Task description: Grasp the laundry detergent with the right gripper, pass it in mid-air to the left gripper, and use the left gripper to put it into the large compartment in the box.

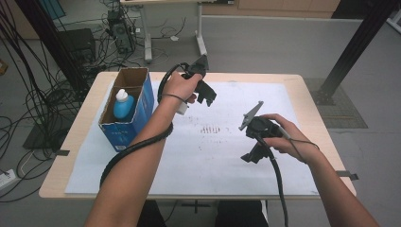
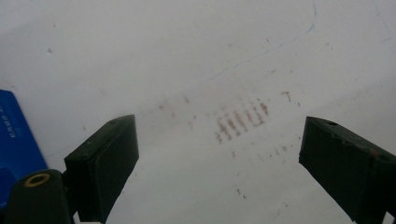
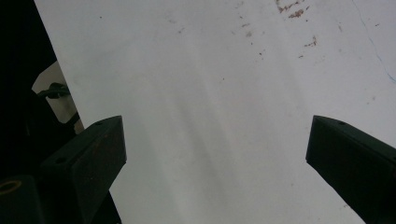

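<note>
In the high view, the left claw (image 1: 206, 94) hangs above the white sheet (image 1: 236, 161) that covers most of the tabletop (image 1: 85, 123), toward the far edge and just right of the blue cardboard box (image 1: 142, 106). The left hand (image 1: 179, 87) grips its body, and a black cable (image 1: 137, 144) runs from it back along the forearm. The box stands upright near the far left corner of the sheet, open at the top, with a blue bottle (image 1: 124, 105) with a white cap standing inside it. The right claw (image 1: 251, 155) is held by the right hand (image 1: 283, 135) over the right half of the sheet, nearer the front edge, well apart from the box. A patch of brownish marks (image 1: 211, 129) lies on the sheet between the two claws.

In the left gripper view, the left claw's (image 2: 217, 158) jaws stand wide apart with nothing between them; only the sheet (image 2: 140, 56) and the brownish marks (image 2: 240, 119) lie beyond. A corner of the blue box (image 2: 16, 135) shows at the left edge.

In the right gripper view, the right claw (image 3: 217, 154) also gapes wide and holds nothing, looking down on bare sheet (image 3: 210, 93) near its edge.
</note>
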Motion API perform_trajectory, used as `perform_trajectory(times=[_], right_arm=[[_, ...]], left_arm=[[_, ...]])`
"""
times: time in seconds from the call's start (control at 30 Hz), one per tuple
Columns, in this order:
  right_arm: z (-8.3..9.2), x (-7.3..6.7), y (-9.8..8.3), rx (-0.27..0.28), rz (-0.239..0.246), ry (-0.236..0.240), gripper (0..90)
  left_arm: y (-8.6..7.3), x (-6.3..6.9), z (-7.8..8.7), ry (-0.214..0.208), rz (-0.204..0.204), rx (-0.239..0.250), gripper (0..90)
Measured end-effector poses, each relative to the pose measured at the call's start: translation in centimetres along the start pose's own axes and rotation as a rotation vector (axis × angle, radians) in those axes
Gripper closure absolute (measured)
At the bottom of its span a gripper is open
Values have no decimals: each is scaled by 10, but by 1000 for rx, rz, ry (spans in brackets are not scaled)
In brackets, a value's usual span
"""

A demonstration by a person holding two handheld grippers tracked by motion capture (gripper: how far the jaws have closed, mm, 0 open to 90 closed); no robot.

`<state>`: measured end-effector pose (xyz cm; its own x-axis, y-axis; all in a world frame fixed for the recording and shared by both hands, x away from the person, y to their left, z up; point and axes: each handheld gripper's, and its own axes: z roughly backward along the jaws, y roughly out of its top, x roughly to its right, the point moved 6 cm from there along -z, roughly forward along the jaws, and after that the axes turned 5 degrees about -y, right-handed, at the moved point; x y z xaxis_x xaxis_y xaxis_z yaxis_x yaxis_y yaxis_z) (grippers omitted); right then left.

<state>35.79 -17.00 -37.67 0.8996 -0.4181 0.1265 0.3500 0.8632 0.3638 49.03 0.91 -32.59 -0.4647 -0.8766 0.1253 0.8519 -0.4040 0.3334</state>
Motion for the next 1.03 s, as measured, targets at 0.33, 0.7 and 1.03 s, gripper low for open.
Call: perform_trajectory(times=[0.33, 0.7, 1.03], right_arm=[[0, -2, -2, 1, -4, 1, 45], [0, -3, -2, 2, -5, 1, 45], [-1, -6, -1, -1, -2, 5, 45]], left_arm=[[-1, 5, -7, 0, -9, 5, 127], [-4, 7, -12, -5, -16, -2, 129], [-4, 9, -11, -10, -33, 2, 131]])
